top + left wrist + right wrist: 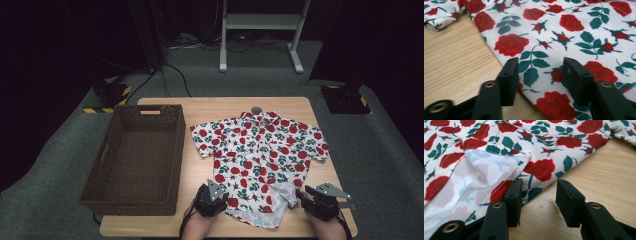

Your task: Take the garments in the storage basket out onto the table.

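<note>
Left gripper (540, 72): jaws stand partly apart over the near left hem of the rose-print shirt (257, 155). Fabric lies flat in the gap; the pads do not press it, nothing is held. One jaw sits at the cloth's edge where it meets the bare table (454, 65), the other over the print.

Right gripper (537, 200): jaws likewise partly apart, nothing between them but wood. One jaw rests at or just over the shirt's edge beside a turned-back flap (481, 170) showing the pale inside and a stitched hem; whether that jaw touches the cloth cannot be told. The other jaw is over bare table.

Shirt lies spread, collar away from the person, in the right half of the table, bottom hem near the front edge. Right hem corner is folded over. A brown woven basket (107, 150) stands just left of it, apart from the cloth.

High view: both grippers small and dark, their jaw tips hard to make out. The person's forearms are cut off by the bottom edge. Left hand (200, 225) at the shirt's lower left corner, right hand (327, 227) at its lower right, both pointing away from the person.
</note>
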`<state>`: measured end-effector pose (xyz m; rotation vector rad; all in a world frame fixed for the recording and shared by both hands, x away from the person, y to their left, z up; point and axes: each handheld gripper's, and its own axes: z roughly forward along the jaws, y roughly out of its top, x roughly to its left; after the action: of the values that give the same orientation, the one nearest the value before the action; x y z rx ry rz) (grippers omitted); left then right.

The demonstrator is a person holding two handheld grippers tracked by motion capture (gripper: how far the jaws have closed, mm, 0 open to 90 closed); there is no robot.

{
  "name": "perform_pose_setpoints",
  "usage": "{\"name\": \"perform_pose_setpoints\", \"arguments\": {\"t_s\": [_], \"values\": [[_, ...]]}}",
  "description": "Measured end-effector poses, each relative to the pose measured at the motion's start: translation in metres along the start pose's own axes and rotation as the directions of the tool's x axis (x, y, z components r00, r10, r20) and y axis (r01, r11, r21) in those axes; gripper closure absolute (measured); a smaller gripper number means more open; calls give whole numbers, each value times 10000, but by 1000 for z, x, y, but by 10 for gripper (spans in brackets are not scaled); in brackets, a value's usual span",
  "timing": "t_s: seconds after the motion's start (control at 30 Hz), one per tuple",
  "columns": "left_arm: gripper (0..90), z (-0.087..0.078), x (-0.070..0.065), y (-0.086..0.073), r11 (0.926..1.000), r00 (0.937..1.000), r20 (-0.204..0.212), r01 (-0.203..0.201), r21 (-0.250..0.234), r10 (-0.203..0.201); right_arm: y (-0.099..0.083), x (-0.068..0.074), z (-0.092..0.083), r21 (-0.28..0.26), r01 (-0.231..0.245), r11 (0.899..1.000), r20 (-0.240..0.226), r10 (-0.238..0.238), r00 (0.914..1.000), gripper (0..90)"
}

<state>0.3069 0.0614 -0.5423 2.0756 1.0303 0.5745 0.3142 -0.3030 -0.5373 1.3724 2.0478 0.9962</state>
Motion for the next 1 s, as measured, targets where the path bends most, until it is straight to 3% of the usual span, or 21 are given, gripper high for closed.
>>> {"name": "perform_pose_setpoints", "arguments": {"t_s": [0.13, 0.23, 0.27, 0.33, 0.5, 0.67, 0.83, 0.9, 1.0], "values": [[714, 0, 0, 0, 10000, 9998, 189, -76, -14, 76, 2, 4, 8, 124, -147, 9998, -92, 148, 9998, 535], [820, 1, 0, 1, 10000, 9999, 155, -73, 18, 73, 5, 9, 12, 201, 232, 9995, -270, -227, 9994, 671], [849, 1, 0, 1, 10000, 9999, 127, -61, 22, 61, 7, 11, 13, 231, 387, 9990, -441, -376, 9983, 790], [884, 2, 1, 1, 10000, 10000, 72, 1, 29, -1, 8, 13, 14, 281, 577, 9979, -596, -560, 9967, 895], [892, 2, 7, 3, 9997, 9997, -52, 222, -53, -222, 13, 6, 7, 80, 597, 9982, -290, -594, 9978, 900], [892, -4, 10, 10, 9990, 9995, -124, 269, -366, -274, 38, -12, -25, -674, 768, 9948, 438, -740, 9963, 900], [892, -7, 11, 18, 9975, 9995, -150, 276, -647, -286, 66, -18, -57, -1556, 1087, 9818, 788, -973, 9921, 900], [890, -6, 11, 18, 9980, 9995, -195, 242, -583, -254, 71, -17, -61, -1706, 1122, 9789, 750, -1006, 9921, 837], [869, -5, 13, 15, 9983, 9990, -275, 351, -466, -364, 66, -19, -57, -1562, 934, 9833, 780, -820, 9936, 768]]}}
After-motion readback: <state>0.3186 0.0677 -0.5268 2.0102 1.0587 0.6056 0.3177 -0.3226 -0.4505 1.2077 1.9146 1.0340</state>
